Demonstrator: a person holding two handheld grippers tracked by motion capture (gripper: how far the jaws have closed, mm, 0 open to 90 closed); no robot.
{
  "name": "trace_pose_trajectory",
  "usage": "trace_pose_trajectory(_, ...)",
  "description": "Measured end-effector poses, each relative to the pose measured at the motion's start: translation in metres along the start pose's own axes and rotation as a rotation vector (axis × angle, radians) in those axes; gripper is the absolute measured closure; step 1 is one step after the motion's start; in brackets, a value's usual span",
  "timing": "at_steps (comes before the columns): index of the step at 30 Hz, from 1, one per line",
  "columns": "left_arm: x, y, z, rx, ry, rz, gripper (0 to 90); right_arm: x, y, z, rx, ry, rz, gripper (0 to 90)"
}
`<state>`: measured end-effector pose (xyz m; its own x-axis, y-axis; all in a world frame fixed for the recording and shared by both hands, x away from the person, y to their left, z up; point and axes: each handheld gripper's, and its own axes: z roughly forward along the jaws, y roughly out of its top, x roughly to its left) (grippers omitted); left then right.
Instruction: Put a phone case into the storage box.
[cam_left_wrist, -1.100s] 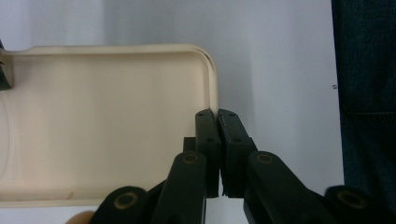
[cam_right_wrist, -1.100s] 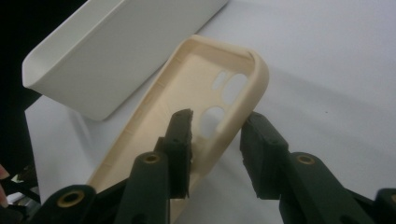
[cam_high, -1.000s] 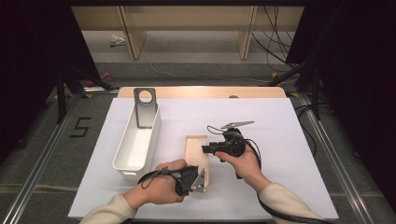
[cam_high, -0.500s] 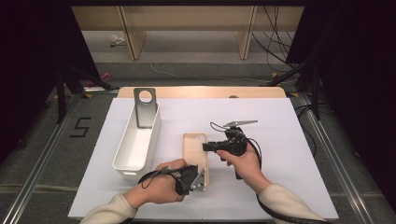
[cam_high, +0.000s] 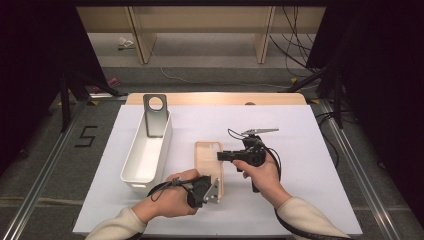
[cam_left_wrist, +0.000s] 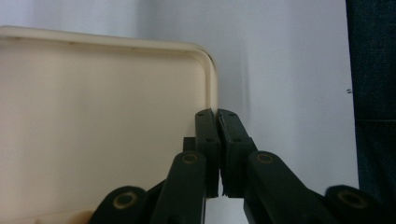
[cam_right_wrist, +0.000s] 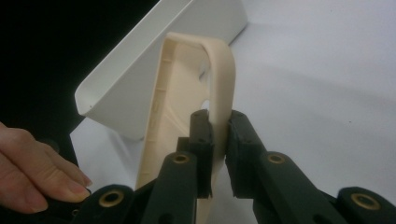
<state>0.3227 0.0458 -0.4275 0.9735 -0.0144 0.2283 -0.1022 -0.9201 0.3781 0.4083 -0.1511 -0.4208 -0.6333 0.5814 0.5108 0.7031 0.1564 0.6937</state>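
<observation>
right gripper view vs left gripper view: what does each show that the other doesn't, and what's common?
Right gripper view alone: the white bin, a hand at lower left, and the right gripper, jaws just closing, pinching the beige case's rim.
Left gripper view alone: the left gripper shut on the case's edge at a rounded corner, plus dark fabric at the right.
Shared: the beige case and the white tabletop.
</observation>
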Motion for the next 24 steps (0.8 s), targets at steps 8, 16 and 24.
trace_pose_trajectory(8, 0.004, -0.004, -0.003, -0.061, 0.029, -0.045, 85.3, 0.005, 0.004, -0.009, -0.044, 0.017, 0.006, 82.7)
trace_pose_trajectory(16, 0.007, -0.011, -0.016, -0.212, 0.032, -0.084, 48.5, 0.005, 0.006, -0.018, -0.072, -0.028, -0.035, 82.6)
trace_pose_trajectory(24, 0.004, -0.025, -0.021, -0.381, 0.137, -0.178, 22.2, 0.002, 0.007, -0.031, -0.121, -0.069, -0.085, 82.4)
